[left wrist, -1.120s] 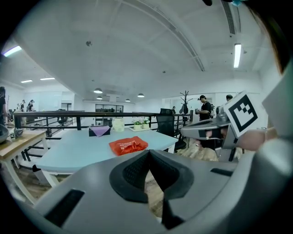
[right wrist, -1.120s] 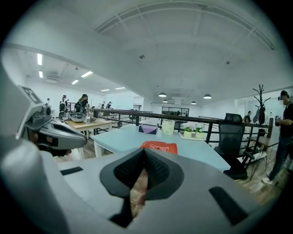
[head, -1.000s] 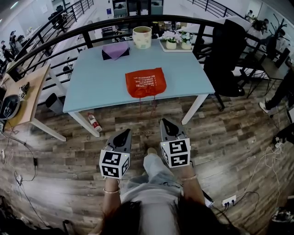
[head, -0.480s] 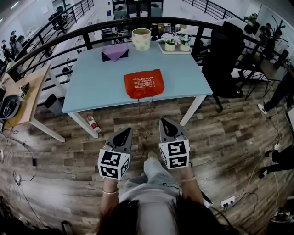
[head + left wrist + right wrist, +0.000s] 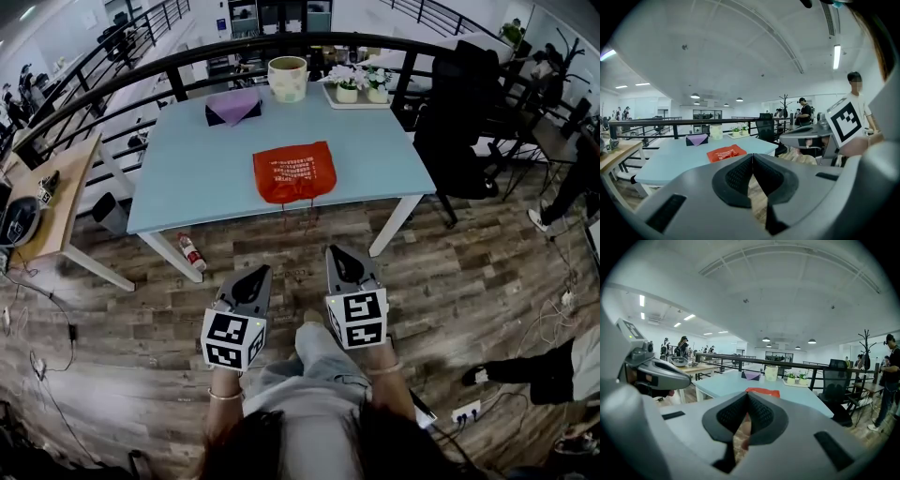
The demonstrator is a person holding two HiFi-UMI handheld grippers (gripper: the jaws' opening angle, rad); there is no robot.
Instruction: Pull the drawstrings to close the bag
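Note:
An orange-red drawstring bag (image 5: pixel 294 172) lies flat near the front edge of the light blue table (image 5: pixel 187 178), with its thin strings (image 5: pixel 302 208) hanging over that edge. Both grippers are held low over the wooden floor, well short of the table. The left gripper (image 5: pixel 253 274) and right gripper (image 5: pixel 339 255) are side by side, each shut with nothing between the jaws. The left gripper view has its shut jaws (image 5: pixel 752 158) below the bag (image 5: pixel 725 153). In the right gripper view the shut jaws (image 5: pixel 746 398) line up under the bag (image 5: pixel 762 391).
At the table's back stand a cup (image 5: pixel 288 77), a purple cloth on a dark box (image 5: pixel 234 104) and a tray of potted flowers (image 5: pixel 361 84). A black chair (image 5: pixel 459 122) is at the right, a bottle (image 5: pixel 192 249) lies on the floor, and a passer-by's legs (image 5: pixel 525 370) show at lower right.
Both grippers stay shut and almost in place in front of the table. A passer-by's legs have come into view across the floor at the lower right.

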